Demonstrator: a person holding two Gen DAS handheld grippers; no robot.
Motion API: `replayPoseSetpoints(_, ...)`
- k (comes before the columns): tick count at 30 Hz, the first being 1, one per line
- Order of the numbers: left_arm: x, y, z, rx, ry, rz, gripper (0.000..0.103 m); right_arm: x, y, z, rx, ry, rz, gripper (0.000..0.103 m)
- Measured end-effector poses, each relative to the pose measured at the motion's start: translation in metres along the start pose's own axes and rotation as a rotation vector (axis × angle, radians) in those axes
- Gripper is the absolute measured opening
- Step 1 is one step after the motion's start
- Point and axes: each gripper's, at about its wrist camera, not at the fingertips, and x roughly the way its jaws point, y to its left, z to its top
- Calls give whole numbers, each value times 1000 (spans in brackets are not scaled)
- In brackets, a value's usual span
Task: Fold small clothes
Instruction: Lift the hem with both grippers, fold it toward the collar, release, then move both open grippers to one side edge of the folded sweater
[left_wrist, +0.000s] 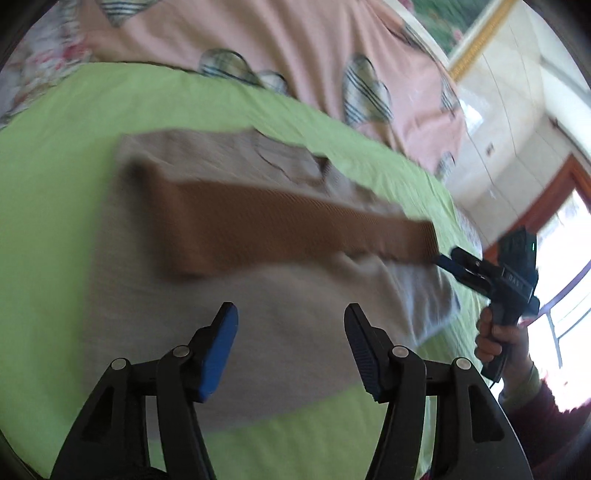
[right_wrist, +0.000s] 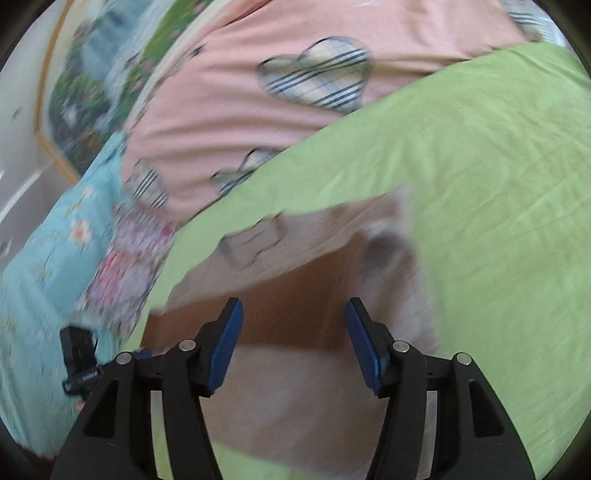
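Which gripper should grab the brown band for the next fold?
Right, probably. The right gripper sits open at the end of the brown band. The left gripper, also open, hovers over the beige garment, short of the band.

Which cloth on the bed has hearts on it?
The pink blanket at the back. It has checked heart patches. The green sheet is plain, and the beige garment on it has only a brown band.
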Motion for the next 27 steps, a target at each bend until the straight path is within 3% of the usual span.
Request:
replayPoseSetpoints(4, 39, -21, 8, 56, 85, 25, 60, 52, 41, -19, -196, 218, 79, 59)
replayPoseSetpoints(6, 52, -20, 22, 53, 105, 46, 60, 74, 47, -19, -233, 281, 99, 59)
replayPoseSetpoints(10, 60, -11, 44, 64, 108, 76, 59, 105, 33, 2, -274, 311, -33, 59)
replayPoseSetpoints(14, 64, 13, 82, 47, 77, 157, 53, 109, 21, 36, -285, 248, -115, 58)
replayPoseSetpoints(19, 57, 71, 119, -120, -2, 271, 53, 94, -22, 75, -155, 98, -294, 59)
replayPoseSetpoints(22, 46, 91, 119, -206, -42, 259, 52, 71, -52, 78, -11, 18, -333, 59)
replayPoseSetpoints(27, 28, 90, 90, -232, -70, 274, 52, 52, -43, 67, -2, -22, -304, 59)
